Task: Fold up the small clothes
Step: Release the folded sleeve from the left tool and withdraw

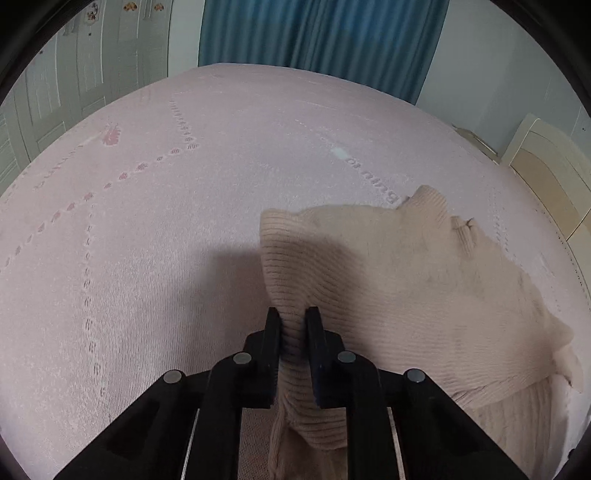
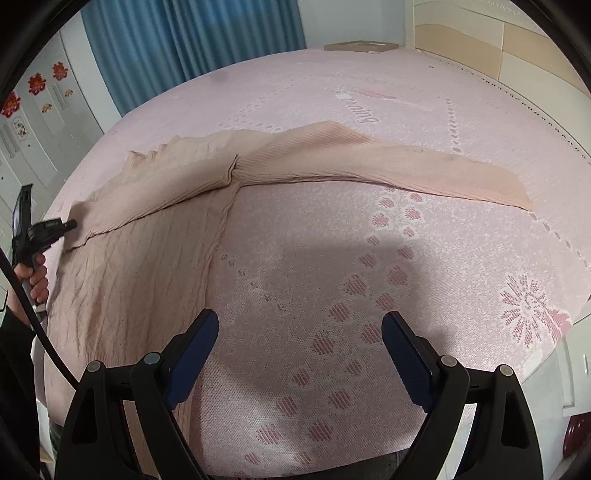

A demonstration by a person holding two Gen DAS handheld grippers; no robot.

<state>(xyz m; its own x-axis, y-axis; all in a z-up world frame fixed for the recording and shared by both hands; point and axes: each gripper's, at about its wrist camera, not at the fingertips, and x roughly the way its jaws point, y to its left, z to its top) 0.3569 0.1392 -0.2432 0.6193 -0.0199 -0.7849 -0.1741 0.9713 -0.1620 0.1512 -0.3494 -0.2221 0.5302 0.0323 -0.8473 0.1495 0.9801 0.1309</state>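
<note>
On pink mattress (image 2: pixel 332 258): beige knit sweater (image 2: pixel 155 229) spread flat, one sleeve (image 2: pixel 406 166) stretched toward the headboard (image 2: pixel 498 40). Left gripper (image 1: pixel 292 317) pinches a ribbed fold of it. Right gripper (image 2: pixel 299 325) hangs wide open over bare mattress beside the hem, nothing between. Blue curtain (image 2: pixel 177 33) and wardrobe doors (image 1: pixel 55 92) behind.

A pink patterned bed (image 1: pixel 184 221) fills the room; blue curtains (image 1: pixel 314 33) hang behind, white wardrobe doors (image 1: pixel 55 85) left, beige headboard (image 2: pixel 498 40) right.
</note>
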